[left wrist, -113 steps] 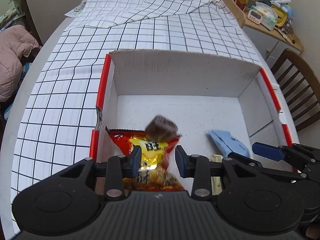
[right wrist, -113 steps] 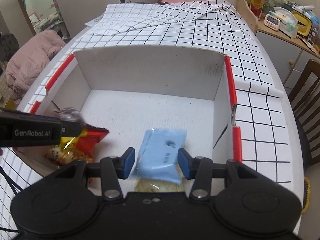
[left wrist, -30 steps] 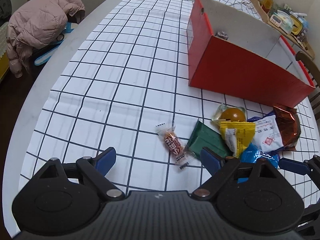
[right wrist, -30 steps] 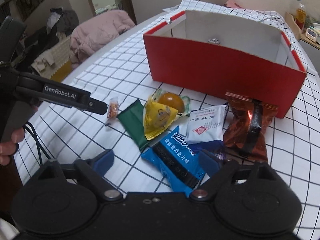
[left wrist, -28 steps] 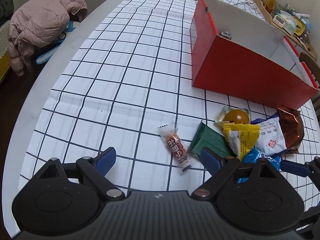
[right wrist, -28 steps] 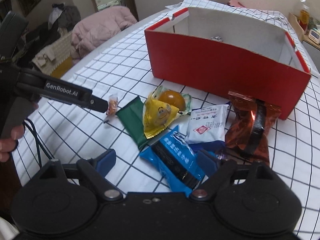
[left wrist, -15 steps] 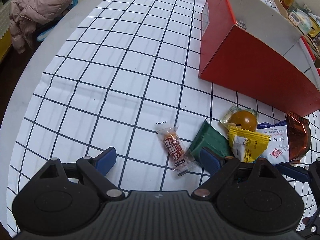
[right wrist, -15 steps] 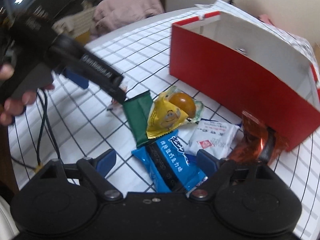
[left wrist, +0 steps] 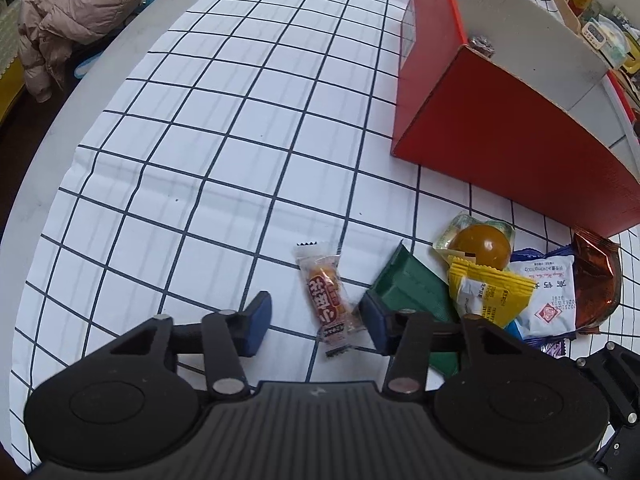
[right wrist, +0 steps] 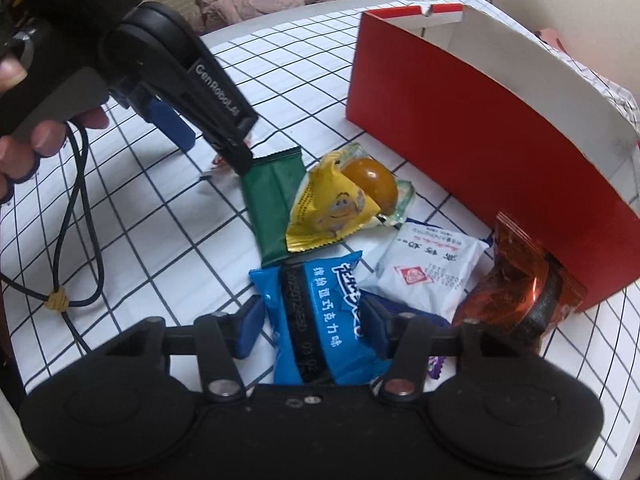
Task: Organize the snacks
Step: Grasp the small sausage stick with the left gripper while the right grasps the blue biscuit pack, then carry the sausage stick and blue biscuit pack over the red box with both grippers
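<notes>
Snacks are lying in a loose heap on the checked tablecloth (left wrist: pixel 208 128), in front of the red box (left wrist: pixel 504 136). The left tongs (left wrist: pixel 316 320) are hanging released, fingers spread either side of a small sausage stick (left wrist: pixel 326 300) in a clear wrapper. It is looking light and fairly stiff, so pinching across its middle seems best; the crinkly ends would likely be slipping. The right tongs (right wrist: pixel 314 330) are also released, straddling a blue chocolate packet (right wrist: pixel 320 320) that is puffy, light and slick; gripping the flat body rather than the sealed edge looks safer. Beyond them are lying a green packet (right wrist: pixel 270 200), a yellow packet (right wrist: pixel 332 210) and a white packet (right wrist: pixel 428 270).
</notes>
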Available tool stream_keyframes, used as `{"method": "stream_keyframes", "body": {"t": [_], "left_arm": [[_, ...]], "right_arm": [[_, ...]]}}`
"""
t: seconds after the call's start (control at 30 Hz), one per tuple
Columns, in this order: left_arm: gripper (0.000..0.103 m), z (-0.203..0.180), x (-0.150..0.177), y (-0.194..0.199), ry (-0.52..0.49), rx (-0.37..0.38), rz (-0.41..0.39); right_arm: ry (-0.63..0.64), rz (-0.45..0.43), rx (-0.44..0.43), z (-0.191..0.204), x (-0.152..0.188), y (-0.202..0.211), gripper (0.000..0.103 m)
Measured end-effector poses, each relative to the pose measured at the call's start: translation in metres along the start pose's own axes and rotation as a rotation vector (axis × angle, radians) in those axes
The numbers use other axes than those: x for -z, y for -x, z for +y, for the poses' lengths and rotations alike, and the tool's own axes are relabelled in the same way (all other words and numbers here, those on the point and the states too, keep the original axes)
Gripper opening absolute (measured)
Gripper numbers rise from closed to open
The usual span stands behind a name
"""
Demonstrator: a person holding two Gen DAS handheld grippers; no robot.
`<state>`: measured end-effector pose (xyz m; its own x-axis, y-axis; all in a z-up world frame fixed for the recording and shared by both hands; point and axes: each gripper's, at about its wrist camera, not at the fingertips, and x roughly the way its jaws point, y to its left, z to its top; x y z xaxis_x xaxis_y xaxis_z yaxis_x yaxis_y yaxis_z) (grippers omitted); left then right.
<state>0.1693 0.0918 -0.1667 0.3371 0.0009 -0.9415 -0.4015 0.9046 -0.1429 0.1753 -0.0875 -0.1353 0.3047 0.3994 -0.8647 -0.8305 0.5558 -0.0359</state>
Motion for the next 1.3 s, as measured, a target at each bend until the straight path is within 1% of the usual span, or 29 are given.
{"method": "stream_keyframes", "body": {"t": [0.07, 0.2, 0.23, 0.4, 0.67, 0.83, 0.9, 1.1, 1.3], "left_arm": [[0.036, -0.001, 0.001, 0.002, -0.013, 0.006, -0.003], [0.029, 0.0, 0.003, 0.003, -0.028, 0.021, -0.01], [0.025, 0.0, 0.003, 0.003, -0.027, 0.027, -0.008], [0.024, 0.006, 0.005, 0.005, -0.015, 0.032, -0.001], [0.022, 0.025, 0.011, 0.011, 0.025, 0.064, 0.001], [0.022, 0.032, 0.016, 0.021, 0.033, 0.08, -0.009], [0.022, 0.033, 0.018, 0.027, 0.029, 0.082, -0.02], [0.022, 0.03, 0.021, 0.052, 0.008, 0.118, -0.052], [0.022, 0.019, 0.016, 0.082, -0.028, 0.154, -0.1]], "right_arm": [[-0.002, -0.007, 0.011, 0.002, 0.002, 0.001, 0.05], [-0.041, -0.016, 0.021, 0.0, 0.004, 0.003, 0.046], [-0.058, -0.017, 0.022, -0.001, 0.004, 0.003, 0.045], [-0.121, -0.024, 0.017, -0.002, 0.006, 0.007, 0.041], [-0.263, -0.039, -0.017, -0.003, 0.014, 0.014, 0.04], [-0.337, -0.063, -0.034, -0.001, 0.02, 0.027, 0.04], [-0.372, -0.078, -0.039, -0.001, 0.022, 0.033, 0.04], [-0.453, -0.137, -0.036, -0.003, 0.022, 0.054, 0.04], [-0.489, -0.215, -0.017, -0.01, 0.014, 0.079, 0.04]]}}
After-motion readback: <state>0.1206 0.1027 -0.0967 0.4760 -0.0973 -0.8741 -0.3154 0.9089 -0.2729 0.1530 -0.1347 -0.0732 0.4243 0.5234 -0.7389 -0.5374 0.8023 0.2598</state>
